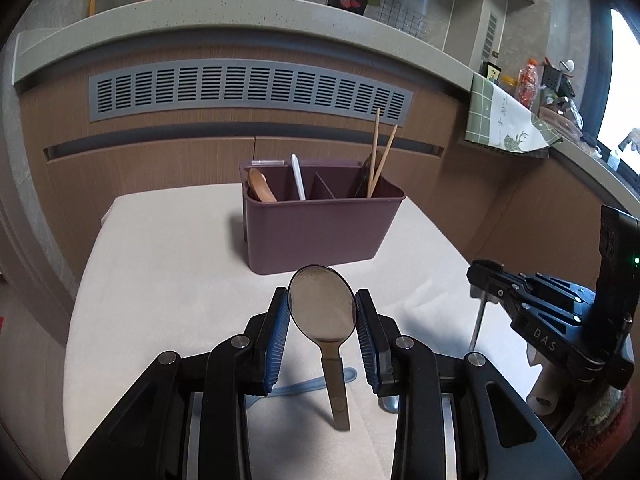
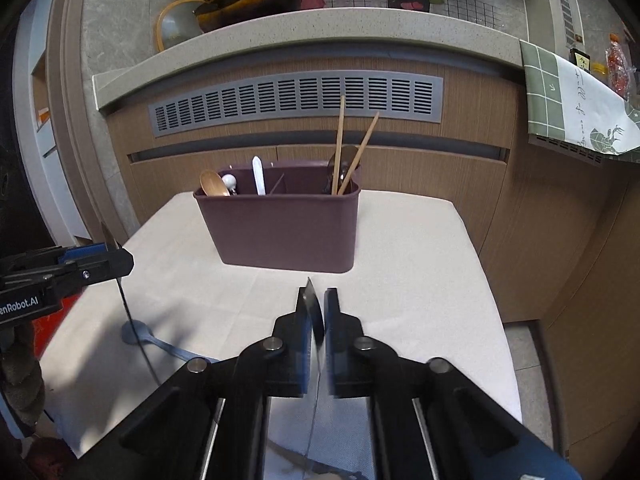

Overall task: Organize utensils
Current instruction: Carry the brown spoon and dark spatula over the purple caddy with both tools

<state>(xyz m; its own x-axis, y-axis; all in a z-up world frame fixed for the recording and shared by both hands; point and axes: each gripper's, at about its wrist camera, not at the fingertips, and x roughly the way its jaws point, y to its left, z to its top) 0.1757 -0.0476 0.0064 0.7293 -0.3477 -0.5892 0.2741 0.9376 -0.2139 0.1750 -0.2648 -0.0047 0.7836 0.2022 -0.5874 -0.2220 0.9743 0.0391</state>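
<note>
A maroon utensil caddy (image 1: 320, 228) stands at the back of the white table (image 1: 160, 272); it also shows in the right wrist view (image 2: 288, 232). It holds a wooden spoon (image 1: 260, 186), a white utensil (image 1: 298, 178) and chopsticks (image 1: 380, 152). My left gripper (image 1: 322, 312) is shut on a metal spoon (image 1: 322, 308), bowl up, handle hanging down. My right gripper (image 2: 318, 312) is shut on a thin metal utensil (image 2: 314, 312) seen edge-on, above the table in front of the caddy. A blue plastic spoon (image 2: 138, 336) lies on the table under the left gripper.
A wooden cabinet front with a grey vent (image 1: 248, 88) and a stone counter (image 1: 240, 12) rise behind the table. A green-and-white cloth (image 2: 576, 100) hangs over the counter at the right. The table's right edge (image 2: 496, 320) drops to the floor.
</note>
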